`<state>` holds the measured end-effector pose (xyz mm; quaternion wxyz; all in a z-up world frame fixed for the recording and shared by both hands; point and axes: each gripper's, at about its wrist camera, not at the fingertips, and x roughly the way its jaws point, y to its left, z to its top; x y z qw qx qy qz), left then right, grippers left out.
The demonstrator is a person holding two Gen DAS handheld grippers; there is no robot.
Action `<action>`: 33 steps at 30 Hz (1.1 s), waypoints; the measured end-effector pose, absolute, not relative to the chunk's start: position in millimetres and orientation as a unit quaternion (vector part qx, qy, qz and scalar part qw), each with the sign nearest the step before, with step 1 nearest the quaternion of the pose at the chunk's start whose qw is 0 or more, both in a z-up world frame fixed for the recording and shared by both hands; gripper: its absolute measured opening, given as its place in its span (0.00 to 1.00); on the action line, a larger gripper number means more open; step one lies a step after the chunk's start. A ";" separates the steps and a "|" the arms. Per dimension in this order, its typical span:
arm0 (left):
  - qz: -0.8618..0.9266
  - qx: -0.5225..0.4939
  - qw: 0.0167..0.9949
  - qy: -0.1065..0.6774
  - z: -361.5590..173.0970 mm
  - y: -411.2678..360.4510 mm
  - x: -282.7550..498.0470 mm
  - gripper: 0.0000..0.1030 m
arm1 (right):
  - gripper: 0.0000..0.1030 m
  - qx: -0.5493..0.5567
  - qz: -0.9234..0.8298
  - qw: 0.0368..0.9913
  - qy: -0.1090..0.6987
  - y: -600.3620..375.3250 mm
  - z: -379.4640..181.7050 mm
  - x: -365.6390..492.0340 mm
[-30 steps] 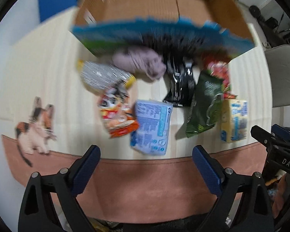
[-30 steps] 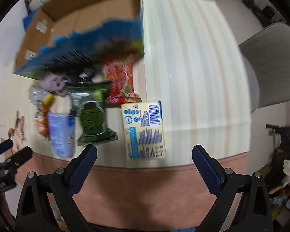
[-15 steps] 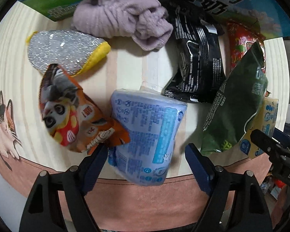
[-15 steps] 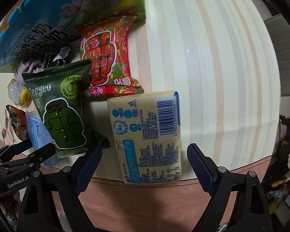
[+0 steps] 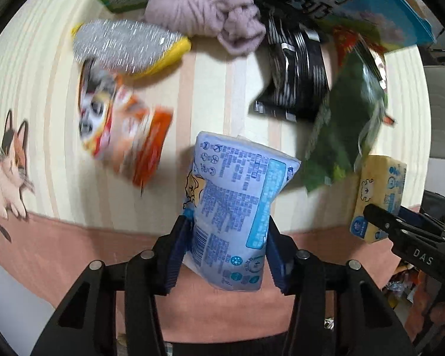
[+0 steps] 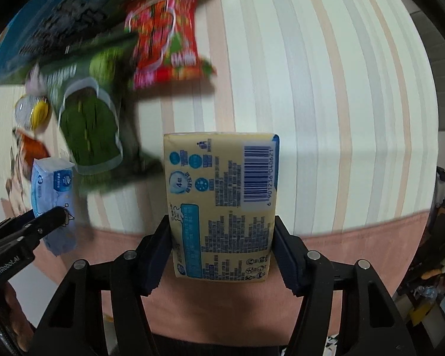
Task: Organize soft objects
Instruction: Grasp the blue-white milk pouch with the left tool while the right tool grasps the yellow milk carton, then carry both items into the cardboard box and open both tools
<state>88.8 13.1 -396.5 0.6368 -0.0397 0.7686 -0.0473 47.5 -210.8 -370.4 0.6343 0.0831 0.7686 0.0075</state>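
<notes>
striped table (image 6: 326,89): two tissue packs (image 5: 237,207) gripped.

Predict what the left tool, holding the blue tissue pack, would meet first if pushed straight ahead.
Probably the black snack bag beyond the blue tissue pack held by the left tool; depth is unclear.

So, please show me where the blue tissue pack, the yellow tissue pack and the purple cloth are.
blue tissue pack (image 5: 234,207): left wrist view, middle of its printed face.
yellow tissue pack (image 6: 222,204): right wrist view, middle of its printed back.
purple cloth (image 5: 204,14): left wrist view, middle of its crumpled folds.
</notes>
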 end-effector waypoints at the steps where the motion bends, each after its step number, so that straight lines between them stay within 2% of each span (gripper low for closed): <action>1: -0.045 -0.042 0.633 0.771 -400.3 16.7 80.6 0.47 | 0.64 0.086 0.008 0.631 0.771 -211.9 -374.6 38.3; 6: -0.052 -0.095 0.581 0.807 -446.9 37.4 43.5 0.49 | 0.64 0.085 0.010 0.630 0.772 -210.9 -396.5 7.5; 7: -0.050 -0.101 0.581 0.806 -451.8 40.5 38.8 0.52 | 0.64 0.085 0.011 0.630 0.772 -210.5 -399.8 3.9; 11: -0.042 -0.103 0.603 0.790 -461.2 48.5 22.6 0.52 | 0.66 0.081 0.009 0.630 0.772 -207.5 -417.8 -7.8; 14: -0.041 -0.097 0.614 0.782 -462.7 50.1 6.3 0.42 | 0.64 0.065 0.010 0.637 0.768 -198.2 -410.6 -21.3; 16: -0.037 -0.093 0.620 0.778 -466.8 45.8 -4.5 0.39 | 0.63 0.071 0.015 0.641 0.764 -194.8 -409.5 -31.2; 23: -0.053 -0.099 0.666 0.738 -410.4 43.1 -40.8 0.38 | 0.63 0.115 0.076 0.657 0.741 -201.5 -368.3 -70.6; 30: -0.095 -0.120 0.718 0.679 -313.7 39.8 23.8 0.38 | 0.63 0.121 0.142 0.717 0.671 -205.0 -268.8 -46.5; 33: -0.104 -0.112 0.734 0.662 -297.8 38.5 76.5 0.38 | 0.63 0.121 0.153 0.737 0.647 -206.2 -229.0 -7.8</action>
